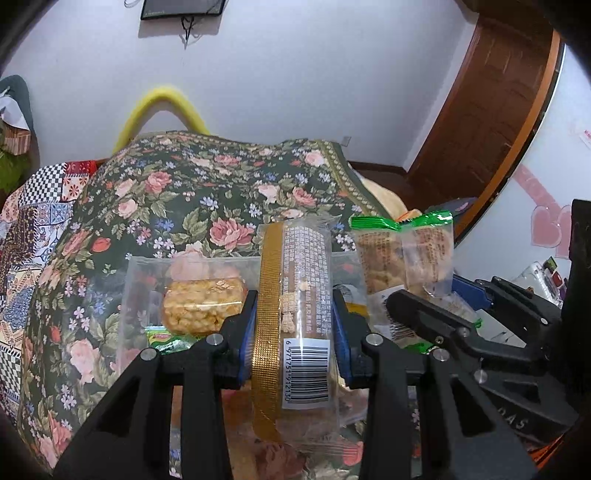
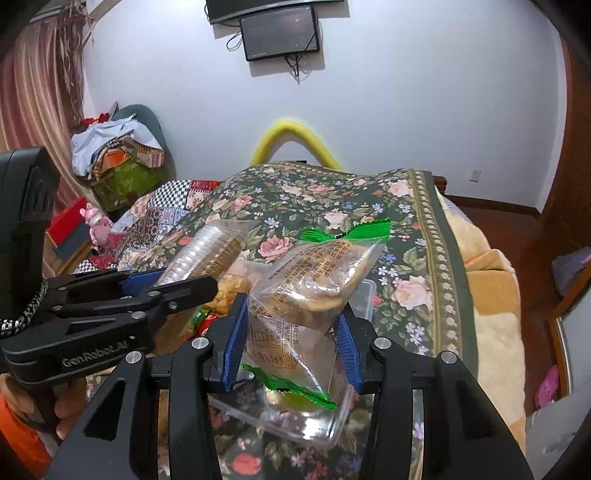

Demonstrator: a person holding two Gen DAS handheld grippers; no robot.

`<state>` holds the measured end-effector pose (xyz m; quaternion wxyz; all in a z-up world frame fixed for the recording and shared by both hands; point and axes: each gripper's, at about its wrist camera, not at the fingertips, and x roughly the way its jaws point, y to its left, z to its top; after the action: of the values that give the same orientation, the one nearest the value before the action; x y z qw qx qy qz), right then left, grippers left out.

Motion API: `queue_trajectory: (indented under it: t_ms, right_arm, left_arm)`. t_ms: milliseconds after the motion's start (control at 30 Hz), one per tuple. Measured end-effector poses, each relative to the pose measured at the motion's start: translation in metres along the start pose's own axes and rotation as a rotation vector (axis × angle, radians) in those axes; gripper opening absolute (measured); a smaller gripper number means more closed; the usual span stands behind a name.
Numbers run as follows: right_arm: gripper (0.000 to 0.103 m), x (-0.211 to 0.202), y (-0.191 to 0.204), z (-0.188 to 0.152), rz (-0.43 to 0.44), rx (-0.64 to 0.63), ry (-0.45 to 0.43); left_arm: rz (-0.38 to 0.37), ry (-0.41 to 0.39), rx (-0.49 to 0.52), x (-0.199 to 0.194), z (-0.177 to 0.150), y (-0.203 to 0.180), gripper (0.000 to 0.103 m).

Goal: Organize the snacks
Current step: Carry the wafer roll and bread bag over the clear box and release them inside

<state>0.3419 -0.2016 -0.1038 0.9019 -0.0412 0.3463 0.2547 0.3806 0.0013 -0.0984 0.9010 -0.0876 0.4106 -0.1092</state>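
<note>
Left gripper (image 1: 293,325): fingers pinching a gold-striped cracker sleeve (image 1: 299,295), held above a clear plastic box (image 1: 147,280) near the floral bedspread's (image 1: 192,192) near edge. Right gripper (image 2: 291,343): fingers pinching a green-edged snack packet (image 2: 314,291) above the same box. Puffed-rice cake (image 1: 203,306) lies inside.

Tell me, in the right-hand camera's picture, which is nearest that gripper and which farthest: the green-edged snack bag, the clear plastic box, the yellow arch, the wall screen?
1. Green-edged snack bag: clamped in the right gripper.
2. Clear plastic box: just below, on the floral cloth.
3. Yellow arch: behind the bed's far end.
4. Wall screen: high on the back wall.
</note>
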Motion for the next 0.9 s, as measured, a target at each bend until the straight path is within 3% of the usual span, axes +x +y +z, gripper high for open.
queue_trajectory:
  t_ms: [400,633,900]
  right_arm:
    - [0.042,0.034,-0.001,0.002,0.044,-0.031,0.071]
    - [0.046,0.041,-0.004,0.001,0.025,-0.031,0.096]
    - [0.053,0.018,0.003,0.005,-0.005,-0.054,0.053]
  left_arm:
    - [0.031,0.048,-0.020,0.029,-0.002,0.017,0.036]
    - [0.048,0.026,-0.011,0.019,0.000,0.015,0.036]
    - [0.068,-0.006,0.037,-0.009,-0.005,0.005,0.036]
